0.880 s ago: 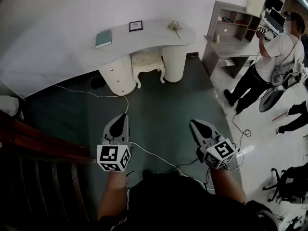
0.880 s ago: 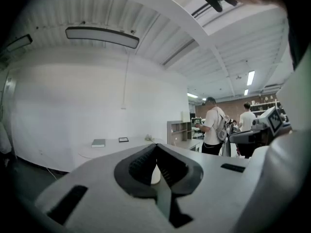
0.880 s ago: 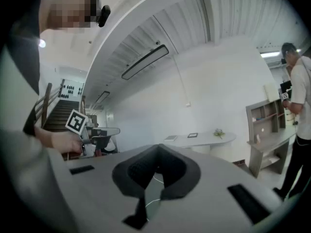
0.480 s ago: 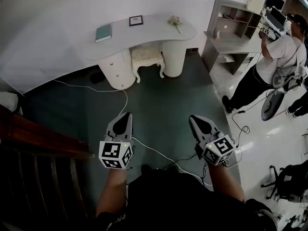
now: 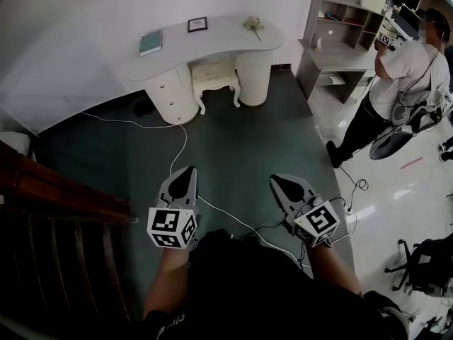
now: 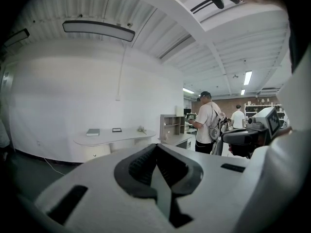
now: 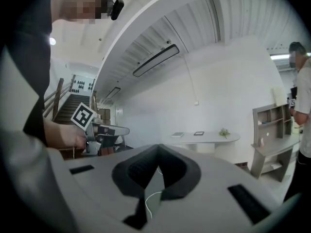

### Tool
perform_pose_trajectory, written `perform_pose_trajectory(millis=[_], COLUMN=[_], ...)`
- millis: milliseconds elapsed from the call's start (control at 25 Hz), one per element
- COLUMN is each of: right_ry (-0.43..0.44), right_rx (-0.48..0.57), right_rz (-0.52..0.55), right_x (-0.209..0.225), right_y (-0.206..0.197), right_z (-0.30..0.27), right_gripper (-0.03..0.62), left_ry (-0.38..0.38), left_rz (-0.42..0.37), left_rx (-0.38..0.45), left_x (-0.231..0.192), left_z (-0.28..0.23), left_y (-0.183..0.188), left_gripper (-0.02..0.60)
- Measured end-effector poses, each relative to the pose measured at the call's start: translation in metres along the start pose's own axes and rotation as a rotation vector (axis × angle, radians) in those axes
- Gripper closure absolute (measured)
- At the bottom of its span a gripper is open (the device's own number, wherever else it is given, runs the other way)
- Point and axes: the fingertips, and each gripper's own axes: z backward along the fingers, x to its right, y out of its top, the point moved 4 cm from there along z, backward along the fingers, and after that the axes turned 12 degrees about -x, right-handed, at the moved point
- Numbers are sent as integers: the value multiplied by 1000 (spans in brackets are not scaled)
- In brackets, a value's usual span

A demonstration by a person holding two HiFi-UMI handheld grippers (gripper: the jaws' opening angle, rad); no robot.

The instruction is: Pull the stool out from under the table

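A cream stool (image 5: 214,78) with a patterned seat stands tucked under the white curved table (image 5: 226,44) against the far wall. The table (image 6: 114,136) (image 7: 204,140) also shows small in both gripper views. My left gripper (image 5: 185,173) is shut and empty, held over the green floor well short of the table. My right gripper (image 5: 277,180) is shut too, with nothing in it, level with the left one. Both point toward the table.
On the table lie a green book (image 5: 150,43), a small picture frame (image 5: 197,24) and a flower sprig (image 5: 253,24). A white cable (image 5: 177,144) runs across the floor. A grey shelf desk (image 5: 338,30) and a person (image 5: 393,76) stand at the right. A wooden stair rail (image 5: 56,197) is at my left.
The table and stool sit slightly higher and closer in the head view. Both grippers have stayed shut and shifted a little nearer to each other.
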Motion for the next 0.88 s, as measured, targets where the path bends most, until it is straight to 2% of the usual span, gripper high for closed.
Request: perform_pose_trajectory(millis=[280,640,880], right_ry=[15,39,-23], right_rx=[-38,-85,-102], right_rz=[-64,-91,-106], right_x=[2,15,47], right_y=[-25,-19,-18], right_z=[13,-10,-37], right_gripper=[591,591,591], left_ry=[31,5,-15], left_rz=[33,46,63], left_rx=[-34,-28,-29], left_x=[8,-7,-38], left_z=[9,-30,-68], left_y=[-19,-7,-2], left_gripper=[575,575,575])
